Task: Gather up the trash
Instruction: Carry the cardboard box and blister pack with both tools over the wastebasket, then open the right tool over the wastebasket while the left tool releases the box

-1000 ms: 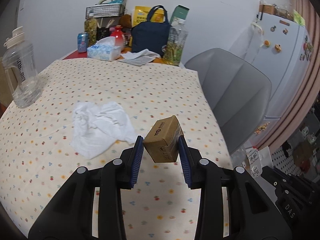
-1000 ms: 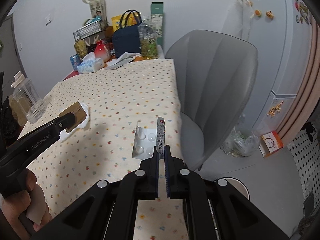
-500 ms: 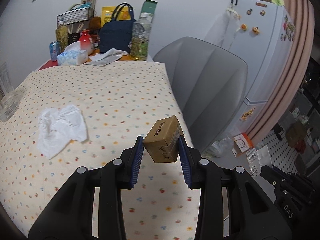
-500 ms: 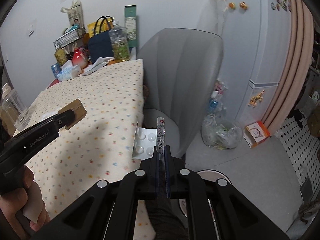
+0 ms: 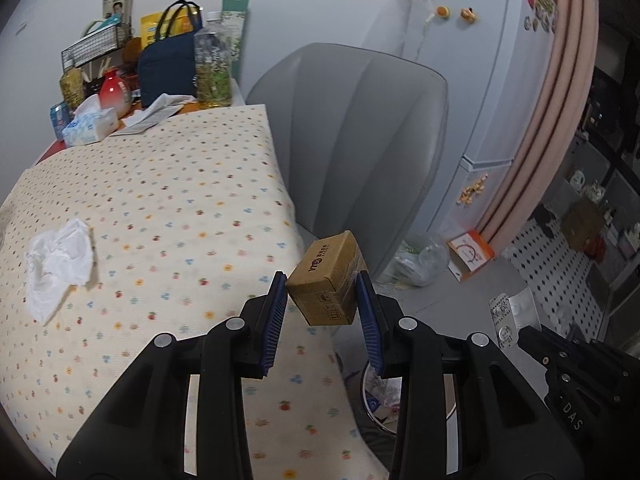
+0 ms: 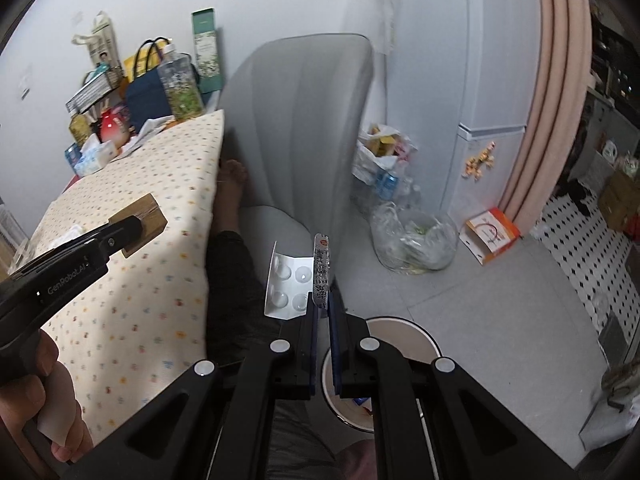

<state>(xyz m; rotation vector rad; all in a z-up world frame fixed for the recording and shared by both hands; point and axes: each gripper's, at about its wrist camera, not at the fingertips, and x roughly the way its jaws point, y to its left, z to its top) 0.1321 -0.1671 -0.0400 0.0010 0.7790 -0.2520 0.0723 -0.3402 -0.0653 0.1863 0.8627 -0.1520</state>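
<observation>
1. The left tool (image 5: pixel 322 300) clamps a small cardboard box (image 5: pixel 326 280) by two opposite faces, the box tilted and hanging past the tabletop (image 5: pixel 160 220) edge, above the floor beside a grey chair (image 5: pixel 360 140).
2. The right tool (image 6: pixel 322 300) is pinched tight on an empty blister pack (image 6: pixel 290 284), gripped at one edge, over a white-rimmed bin (image 6: pixel 404 328) on the floor.
3. The box looks light and stiff; flat sides suit the pads, though its taped face may be slick.
4. The blister pack seems featherweight, thin and springy; an edge grip is probably all it allows.
5. A crumpled white tissue (image 5: pixel 60 264) lies on the tabletop, soft and compressible, best taken at its bunched middle.
</observation>
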